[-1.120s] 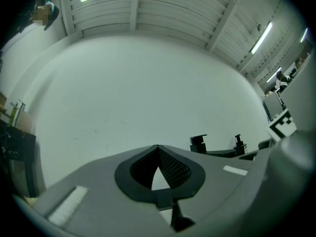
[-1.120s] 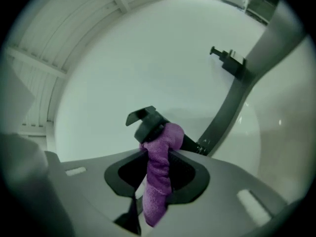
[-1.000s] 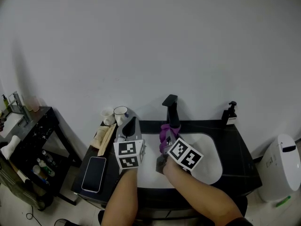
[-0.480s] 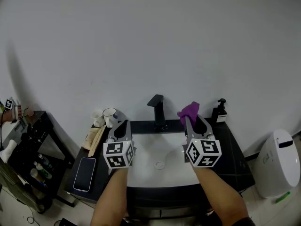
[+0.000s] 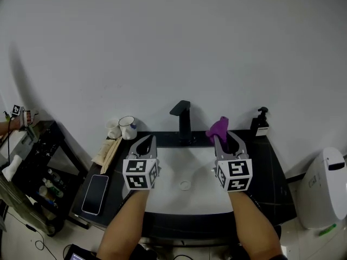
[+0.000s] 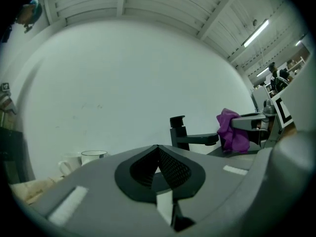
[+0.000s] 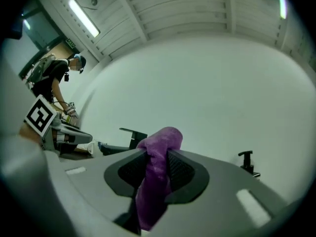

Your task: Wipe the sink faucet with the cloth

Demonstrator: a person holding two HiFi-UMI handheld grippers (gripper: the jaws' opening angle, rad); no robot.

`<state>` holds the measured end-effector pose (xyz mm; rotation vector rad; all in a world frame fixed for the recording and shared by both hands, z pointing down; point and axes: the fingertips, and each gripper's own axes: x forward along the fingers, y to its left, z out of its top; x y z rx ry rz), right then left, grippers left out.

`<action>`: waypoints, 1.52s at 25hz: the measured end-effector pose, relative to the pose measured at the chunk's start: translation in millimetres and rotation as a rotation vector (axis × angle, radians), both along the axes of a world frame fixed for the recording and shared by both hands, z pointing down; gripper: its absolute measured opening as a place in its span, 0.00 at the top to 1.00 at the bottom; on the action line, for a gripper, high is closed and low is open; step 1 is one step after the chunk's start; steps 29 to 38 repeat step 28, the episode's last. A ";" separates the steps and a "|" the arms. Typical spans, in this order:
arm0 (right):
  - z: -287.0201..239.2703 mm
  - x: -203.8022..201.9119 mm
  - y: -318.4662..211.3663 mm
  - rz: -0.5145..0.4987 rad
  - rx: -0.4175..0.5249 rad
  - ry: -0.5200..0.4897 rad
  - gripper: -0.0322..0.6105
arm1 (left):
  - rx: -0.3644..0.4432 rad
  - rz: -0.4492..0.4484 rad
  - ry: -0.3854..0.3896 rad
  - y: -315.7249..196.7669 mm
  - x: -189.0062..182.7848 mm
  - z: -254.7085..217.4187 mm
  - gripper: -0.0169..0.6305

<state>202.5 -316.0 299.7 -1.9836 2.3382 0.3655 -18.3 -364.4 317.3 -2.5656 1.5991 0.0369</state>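
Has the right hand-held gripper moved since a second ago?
Yes. The right hand-held gripper, shut on the purple cloth, left the black faucet and moved right of it.

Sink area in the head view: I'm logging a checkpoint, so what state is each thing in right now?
Left gripper: shut, nothing between the jaws.
Right gripper: shut on the cloth.
Cloth: bunched, sticking up past the jaws, clear of the faucet.
Faucet: untouched, no water seen running.
Phone: flat on the counter, screen dark.
Mug: upright.
Soap bottle: upright.
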 end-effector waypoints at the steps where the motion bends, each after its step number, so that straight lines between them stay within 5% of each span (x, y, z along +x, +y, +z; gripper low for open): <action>1: 3.3 -3.4 -0.9 -0.010 -0.011 0.005 0.79 | -0.006 -0.007 0.007 -0.9 -2.9 0.7 0.95; 38: 2.3 -16.8 2.6 -0.029 0.016 0.070 0.80 | -0.002 -0.044 0.012 1.5 -14.8 -4.1 0.95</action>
